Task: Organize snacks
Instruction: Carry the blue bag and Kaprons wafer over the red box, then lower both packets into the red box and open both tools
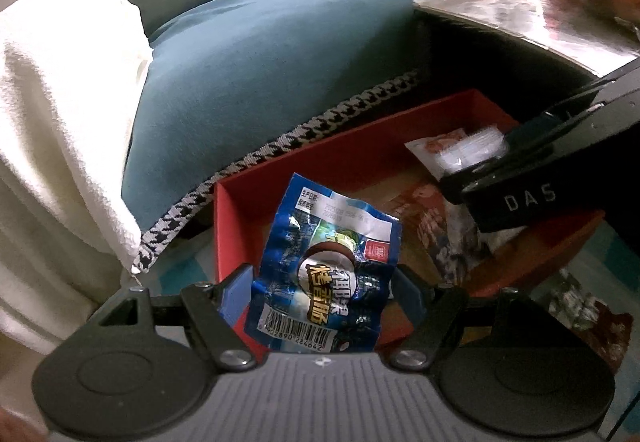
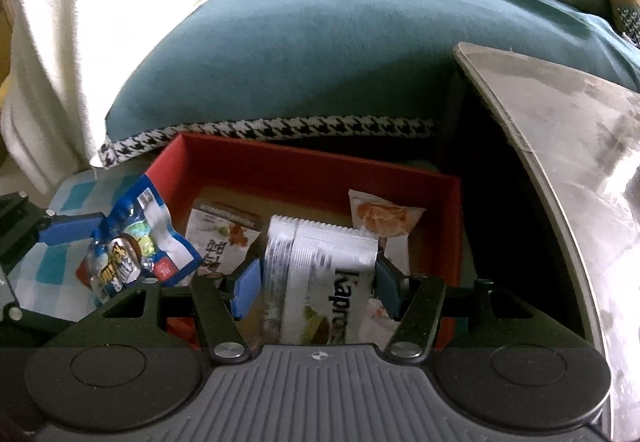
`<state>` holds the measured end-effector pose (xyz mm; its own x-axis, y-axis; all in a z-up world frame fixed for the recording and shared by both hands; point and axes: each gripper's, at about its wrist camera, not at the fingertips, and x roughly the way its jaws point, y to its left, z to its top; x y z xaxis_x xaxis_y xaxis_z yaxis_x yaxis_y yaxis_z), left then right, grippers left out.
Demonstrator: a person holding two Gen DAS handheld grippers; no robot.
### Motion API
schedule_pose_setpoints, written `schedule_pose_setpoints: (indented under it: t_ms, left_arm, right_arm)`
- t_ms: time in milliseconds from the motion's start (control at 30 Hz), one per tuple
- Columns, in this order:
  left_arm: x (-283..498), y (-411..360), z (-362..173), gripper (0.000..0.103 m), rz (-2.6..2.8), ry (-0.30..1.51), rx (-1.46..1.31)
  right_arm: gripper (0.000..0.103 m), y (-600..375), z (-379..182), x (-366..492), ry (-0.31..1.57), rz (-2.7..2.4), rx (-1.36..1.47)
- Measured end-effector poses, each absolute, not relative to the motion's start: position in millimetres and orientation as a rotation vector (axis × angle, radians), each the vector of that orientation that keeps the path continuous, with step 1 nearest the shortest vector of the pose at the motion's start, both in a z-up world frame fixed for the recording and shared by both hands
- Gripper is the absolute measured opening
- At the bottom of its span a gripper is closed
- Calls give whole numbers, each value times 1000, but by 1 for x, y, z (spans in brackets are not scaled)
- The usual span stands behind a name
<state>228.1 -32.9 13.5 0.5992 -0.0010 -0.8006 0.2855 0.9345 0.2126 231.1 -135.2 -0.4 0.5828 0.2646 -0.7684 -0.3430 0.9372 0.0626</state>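
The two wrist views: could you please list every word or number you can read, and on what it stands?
"DAS": right gripper body, left wrist view.
"Kapri", cut off: white packet held by it.
Barcode digits, roughly "32890 284642": blue packet in left gripper.
Chinese lettering and date print: too blurred.

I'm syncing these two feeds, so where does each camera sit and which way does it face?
Left wrist: on the left gripper, facing the red box; its fingers hold a blue packet.
Right wrist: on the right gripper, above that box, gripping a white packet.
Shared: box, blue packet, teal cushion.
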Motion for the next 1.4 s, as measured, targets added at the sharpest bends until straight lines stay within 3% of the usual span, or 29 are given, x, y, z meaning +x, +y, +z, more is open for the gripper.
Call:
schedule_pose_setpoints:
  t_ms: [567,867,967,1400]
  left_arm:
    - [251,-40,-15,73,-154,977,353]
    - [250,-41,-12,73,-152,977,350]
    - [249,-41,-11,73,-146,977,353]
    - [228,-37,10,74,-138,951,335]
  right_arm:
    - [67,-139,-22,243,933,335,-123]
    - [71,-140,-23,244,927,320,-120]
    - [78,-141,-22,243,921,317,-125]
    - [82,-143,0,224,857,311,-136]
